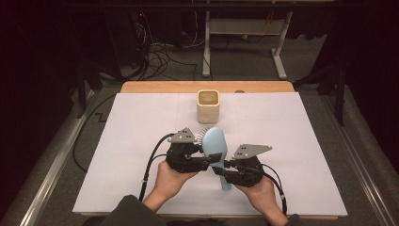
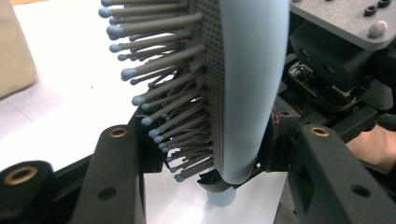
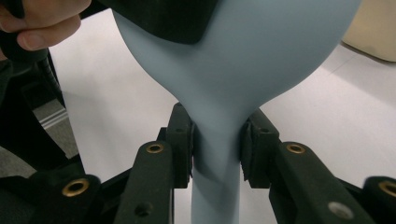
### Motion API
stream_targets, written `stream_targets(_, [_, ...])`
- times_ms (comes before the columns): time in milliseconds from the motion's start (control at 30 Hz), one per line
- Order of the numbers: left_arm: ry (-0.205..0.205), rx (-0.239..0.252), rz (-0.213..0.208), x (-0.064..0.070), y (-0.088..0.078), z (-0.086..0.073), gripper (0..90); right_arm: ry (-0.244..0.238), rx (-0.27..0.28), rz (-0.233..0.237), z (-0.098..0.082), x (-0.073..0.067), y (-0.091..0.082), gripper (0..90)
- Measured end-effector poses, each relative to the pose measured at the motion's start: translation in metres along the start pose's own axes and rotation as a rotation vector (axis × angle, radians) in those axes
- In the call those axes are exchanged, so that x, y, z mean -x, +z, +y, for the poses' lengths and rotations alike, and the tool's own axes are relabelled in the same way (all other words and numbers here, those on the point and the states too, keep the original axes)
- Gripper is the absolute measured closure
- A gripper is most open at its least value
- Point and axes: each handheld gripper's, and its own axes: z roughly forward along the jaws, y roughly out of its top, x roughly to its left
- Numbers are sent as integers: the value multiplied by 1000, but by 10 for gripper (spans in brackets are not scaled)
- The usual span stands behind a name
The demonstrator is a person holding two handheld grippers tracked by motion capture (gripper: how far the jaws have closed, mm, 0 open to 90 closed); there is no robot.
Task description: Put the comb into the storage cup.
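Observation:
A light blue hairbrush (image 1: 215, 140) with grey bristles is held above the white table sheet (image 1: 291, 141), its head pointing away from the person and its bristles facing left. My left gripper (image 1: 214, 159) is shut across the lower head. In the left gripper view, the bristles (image 2: 168, 107) meet one jaw and the smooth back (image 2: 247, 84) meets the other of that gripper (image 2: 219, 135). My right gripper (image 1: 220, 168) is shut on the neck of the handle (image 3: 217, 154), its pads (image 3: 183, 140) pressing both sides. The handle end (image 1: 226, 186) sticks out toward the person.
A beige square cup (image 1: 208, 106) stands upright at the back middle of the sheet, just beyond the brush head; it also appears as the cup (image 2: 14, 51) and the cup (image 3: 373, 32). Cables trail from both grippers toward the person. Dark floor surrounds the table.

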Motion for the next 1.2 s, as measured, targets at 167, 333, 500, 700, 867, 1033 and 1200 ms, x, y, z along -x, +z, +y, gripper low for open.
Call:
stream_targets(167, [1,1,-9,0,1,4,531,11,18,9,0,3,-3,690])
stream_targets(333, [0,12,-4,-1,1,4,531,28,26,20,-1,5,-6,657])
stream_targets(500, [-9,14,5,-5,-1,5,532,34,44,30,-2,8,-7,527])
stream_targets(700, [-7,25,12,-7,-4,5,531,-12,63,-5,-5,6,-6,404])
stream_targets(867, [-11,28,16,-9,-7,5,530,-47,74,-27,-5,4,-6,374])
stream_targets(1033, [-17,29,23,-12,-9,6,528,-61,104,-53,-6,5,-9,384])
stream_targets(1200, [-24,37,28,-14,-11,6,528,-59,118,-56,-8,7,-13,386])
